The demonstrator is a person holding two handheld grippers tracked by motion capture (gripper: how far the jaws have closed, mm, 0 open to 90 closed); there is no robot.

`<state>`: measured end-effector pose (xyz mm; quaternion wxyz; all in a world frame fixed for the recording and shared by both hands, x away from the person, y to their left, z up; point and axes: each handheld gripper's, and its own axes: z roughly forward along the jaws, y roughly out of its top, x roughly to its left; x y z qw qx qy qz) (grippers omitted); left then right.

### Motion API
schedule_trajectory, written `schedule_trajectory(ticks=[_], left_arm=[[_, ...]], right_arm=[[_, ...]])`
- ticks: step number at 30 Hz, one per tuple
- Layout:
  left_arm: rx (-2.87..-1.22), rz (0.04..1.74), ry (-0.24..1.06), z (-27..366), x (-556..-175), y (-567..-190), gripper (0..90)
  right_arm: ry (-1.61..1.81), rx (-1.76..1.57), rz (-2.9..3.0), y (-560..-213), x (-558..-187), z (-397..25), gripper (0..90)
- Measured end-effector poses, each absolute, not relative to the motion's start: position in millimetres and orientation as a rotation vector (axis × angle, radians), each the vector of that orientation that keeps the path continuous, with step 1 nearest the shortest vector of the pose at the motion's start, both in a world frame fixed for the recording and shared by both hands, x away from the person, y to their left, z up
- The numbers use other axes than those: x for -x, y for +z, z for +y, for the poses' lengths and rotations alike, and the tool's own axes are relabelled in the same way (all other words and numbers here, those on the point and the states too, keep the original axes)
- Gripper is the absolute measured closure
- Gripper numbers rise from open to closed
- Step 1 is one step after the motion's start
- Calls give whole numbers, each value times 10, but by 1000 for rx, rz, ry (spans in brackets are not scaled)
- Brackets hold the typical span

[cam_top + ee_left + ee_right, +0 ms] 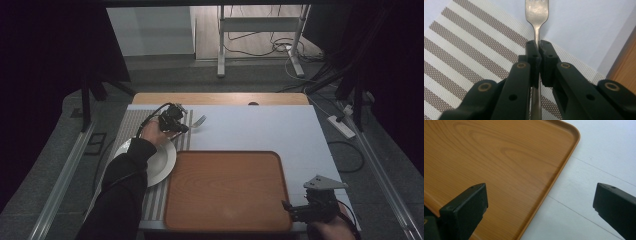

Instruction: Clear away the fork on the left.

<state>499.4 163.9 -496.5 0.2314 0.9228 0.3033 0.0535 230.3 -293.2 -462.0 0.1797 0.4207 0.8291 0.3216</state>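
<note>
A metal fork (199, 121) lies at the right edge of the striped placemat (131, 125), tines pointing right. My left gripper (184, 126) is shut on its handle; in the left gripper view the jaws pinch the fork (537, 15) just below its tines, over the placemat (469, 50). A white plate (162, 162) sits on the placemat, partly under the person's left sleeve. My right gripper (287, 206) hovers open at the near right corner of the wooden tray (225, 190); its two jaws stand wide apart over the tray (499, 165) with nothing between them.
The white table surface (260, 125) stretches behind and right of the tray. A wooden strip (220, 98) runs along the far table edge. Cables and a power strip (341, 126) lie on the floor at the right.
</note>
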Motion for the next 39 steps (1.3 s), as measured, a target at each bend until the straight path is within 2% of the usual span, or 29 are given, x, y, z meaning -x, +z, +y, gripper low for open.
schedule_trajectory(ticks=[16, 27, 39], left_arm=[[-2536, 751, 107, 1269, -4870, -4783, 867], [-2554, 732, 99, 1065, -4630, -4695, 867], [-2609, 752, 96, 905, -4272, -4806, 866]], right_arm=[[899, -1181, 2348, -4621, -2304, -2922, 3], [890, -1173, 2354, -4621, -2307, -2914, 4], [894, -1159, 2358, -4622, -2306, -2906, 4]])
